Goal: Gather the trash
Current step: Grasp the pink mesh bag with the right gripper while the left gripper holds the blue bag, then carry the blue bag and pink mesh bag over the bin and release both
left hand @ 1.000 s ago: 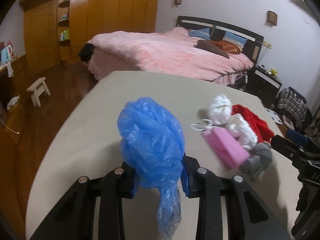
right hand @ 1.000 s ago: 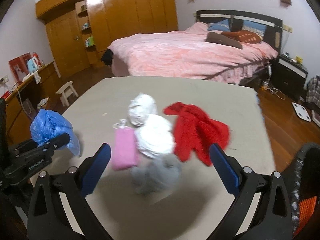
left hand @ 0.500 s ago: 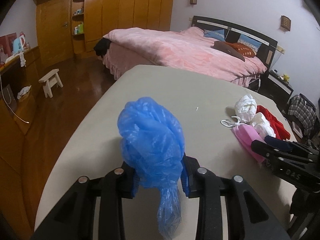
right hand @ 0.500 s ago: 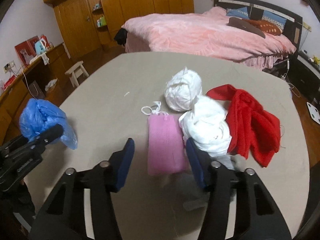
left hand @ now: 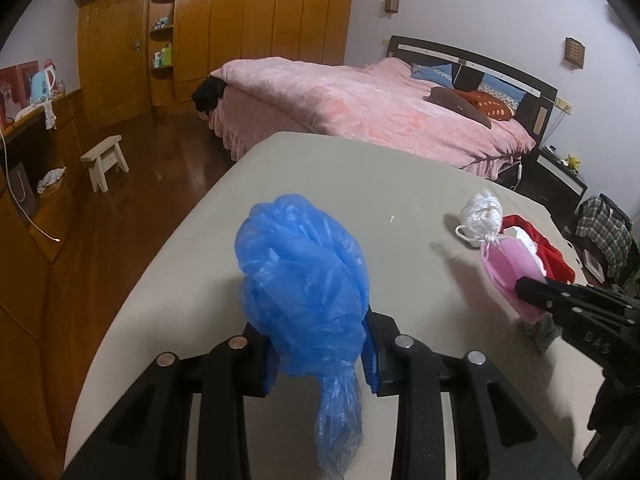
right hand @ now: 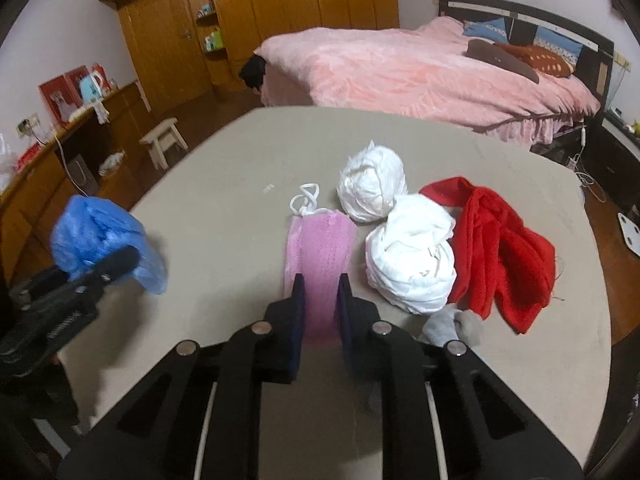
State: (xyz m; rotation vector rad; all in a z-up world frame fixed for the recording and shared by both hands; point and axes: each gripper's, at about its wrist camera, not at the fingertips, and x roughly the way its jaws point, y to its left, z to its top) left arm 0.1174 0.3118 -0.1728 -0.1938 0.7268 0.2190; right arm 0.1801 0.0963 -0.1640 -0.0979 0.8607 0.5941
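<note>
Bedroom light falls on the beige tabletop (right hand: 224, 168) I am working over, with a pink-covered bed (right hand: 420, 68) beyond its far edge and wooden wardrobes (left hand: 256, 28) along the back wall. My left claw (left hand: 320, 356) is clamped on a crumpled blue plastic bag (left hand: 300, 292): the bundle bulges above the blue pads (left hand: 370, 364) and a twisted tail hangs down below them. From the right wrist view that same bag (right hand: 100, 240) sits off to the left of my right claw (right hand: 320, 308), raised clear of the tabletop as far as I can tell. The right claw has its two fingers pressed in on the near end of a pink knitted pouch (right hand: 320, 256), which lies flat and stretches straight ahead, its white drawstring (right hand: 306, 198) looped at the far end. Just right of the pouch is a white wadded bundle (right hand: 412, 256), touching a second white ball (right hand: 372, 184) ahead of it. Further right, against the nearer bundle, a red garment (right hand: 500, 248) lies spread. A grey sock-like piece (right hand: 452, 326) sits close by the claw's right finger, partly hidden by it. Off to the far left, on the wood floor, stands a small white stool (right hand: 164, 140).
</note>
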